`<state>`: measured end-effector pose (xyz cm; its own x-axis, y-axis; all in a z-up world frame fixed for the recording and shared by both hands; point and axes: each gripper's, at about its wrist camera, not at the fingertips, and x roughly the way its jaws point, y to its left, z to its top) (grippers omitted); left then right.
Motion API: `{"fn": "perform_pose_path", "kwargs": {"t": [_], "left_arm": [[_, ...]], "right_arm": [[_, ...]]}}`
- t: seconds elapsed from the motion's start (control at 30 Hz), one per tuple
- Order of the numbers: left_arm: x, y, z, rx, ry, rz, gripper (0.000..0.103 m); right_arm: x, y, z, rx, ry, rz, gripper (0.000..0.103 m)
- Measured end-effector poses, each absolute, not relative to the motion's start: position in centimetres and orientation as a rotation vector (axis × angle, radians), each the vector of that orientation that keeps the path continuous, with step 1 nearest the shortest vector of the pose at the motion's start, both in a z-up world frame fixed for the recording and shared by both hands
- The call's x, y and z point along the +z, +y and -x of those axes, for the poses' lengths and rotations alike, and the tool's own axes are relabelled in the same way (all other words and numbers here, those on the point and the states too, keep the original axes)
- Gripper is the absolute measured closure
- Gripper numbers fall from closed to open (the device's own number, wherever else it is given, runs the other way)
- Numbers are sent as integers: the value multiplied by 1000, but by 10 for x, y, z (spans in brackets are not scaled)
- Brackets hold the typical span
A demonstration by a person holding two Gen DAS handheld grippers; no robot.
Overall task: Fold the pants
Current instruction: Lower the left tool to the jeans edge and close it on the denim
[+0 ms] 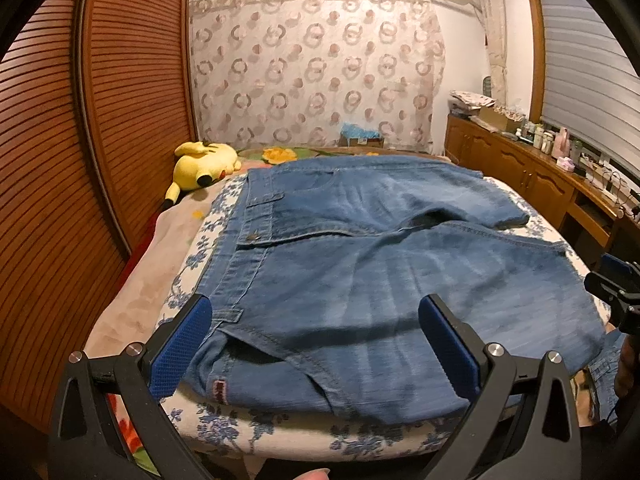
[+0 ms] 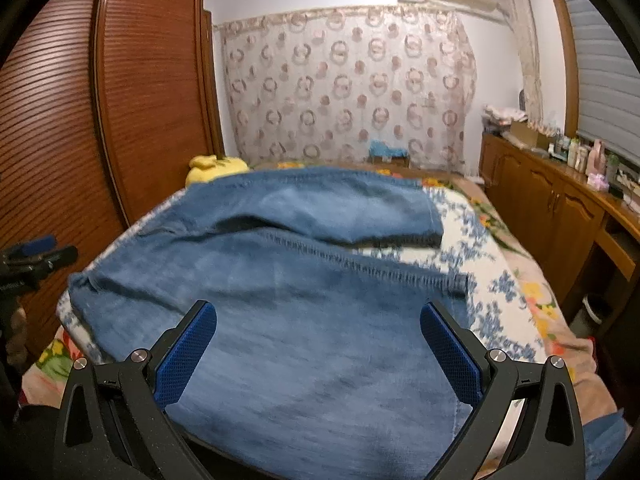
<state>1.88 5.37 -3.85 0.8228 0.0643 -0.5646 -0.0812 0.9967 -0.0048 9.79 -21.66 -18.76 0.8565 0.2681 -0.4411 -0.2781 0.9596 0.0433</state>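
A pair of blue denim pants [image 1: 360, 264] lies spread flat across a floral-sheeted bed [image 1: 224, 428], waistband toward the wooden louvred wardrobe [image 1: 80, 160], legs running the other way, so both ends sit within reach for folding. The left gripper [image 1: 316, 344] hovers over the waistband corner nearest the camera, its blue pads spread wide and holding nothing. The right gripper [image 2: 320, 350] hangs above the nearer leg, likewise spread apart and empty. It appears that both are lining up to pinch the near edge. A yellow plush toy [image 1: 204, 164] rests beyond the waistband.
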Motion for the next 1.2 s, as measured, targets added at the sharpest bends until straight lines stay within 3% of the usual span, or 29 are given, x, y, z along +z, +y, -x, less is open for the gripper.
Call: {"fn": "perform_pose_path", "kwargs": {"t": [0.67, 0.8, 1.03, 1.2], "left_arm": [[-94, 137, -8, 154, 706, 170, 0], [-96, 147, -7, 139, 705, 203, 10], [-106, 159, -4, 131, 716, 267, 44], [-113, 163, -3, 137, 719, 300, 57]], "right_arm": [[-201, -218, -98, 214, 595, 50, 1], [-197, -218, -91, 203, 602, 55, 1], [-189, -217, -74, 208, 605, 52, 1], [-183, -225, -63, 208, 587, 36, 1]]}}
